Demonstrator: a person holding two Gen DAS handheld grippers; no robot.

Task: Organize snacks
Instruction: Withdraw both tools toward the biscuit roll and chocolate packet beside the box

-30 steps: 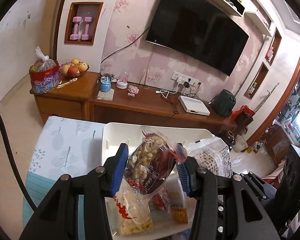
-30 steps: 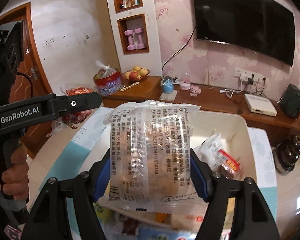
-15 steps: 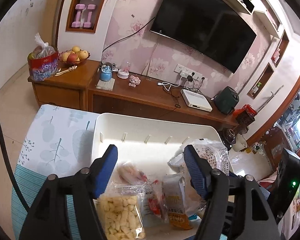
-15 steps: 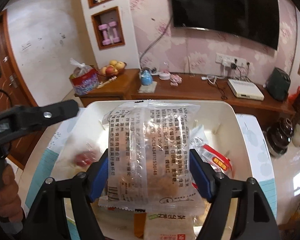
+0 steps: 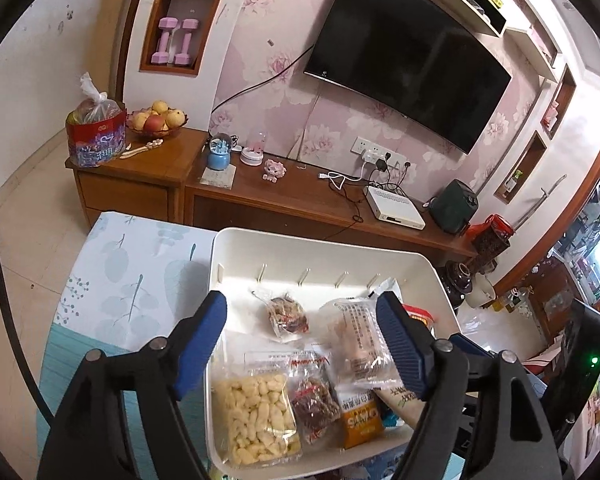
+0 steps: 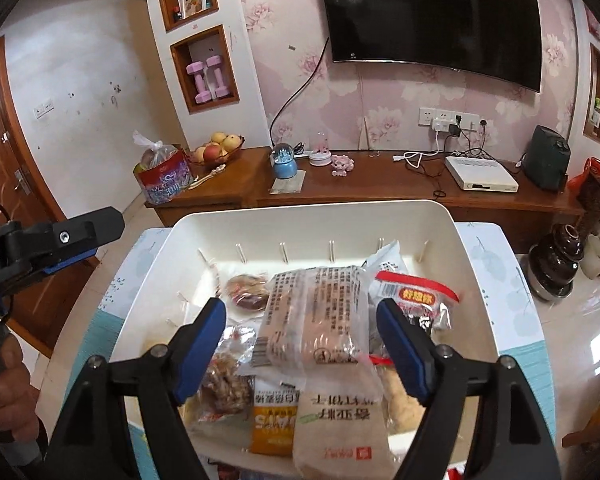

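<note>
A white bin (image 5: 320,246) on the table holds several snack packets. My left gripper (image 5: 302,340) hangs over it with its jaws opening and nothing between the pads. A small bag of nuts and red dates (image 5: 286,316) lies loose on the bin floor beyond it. In the right wrist view the bin (image 6: 300,208) fills the middle. My right gripper (image 6: 300,344) has its jaws opening around a clear printed packet (image 6: 316,312), which rests on the other packets with the pads apart from it. The left gripper (image 6: 60,240) shows at the left edge, with a hand (image 6: 4,380) on its handle.
A leaf-print cloth (image 5: 140,280) covers the table left of the bin. Behind it runs a low wooden TV stand (image 5: 284,204) with a fruit bowl (image 5: 156,120), a red bag (image 5: 96,136) and a white box (image 5: 394,208). A dark pot (image 6: 556,264) stands at the right.
The left gripper let go of the nut bag, which now lies in the bin. The right gripper lowered the clear packet onto the pile and its pads have come off it.
</note>
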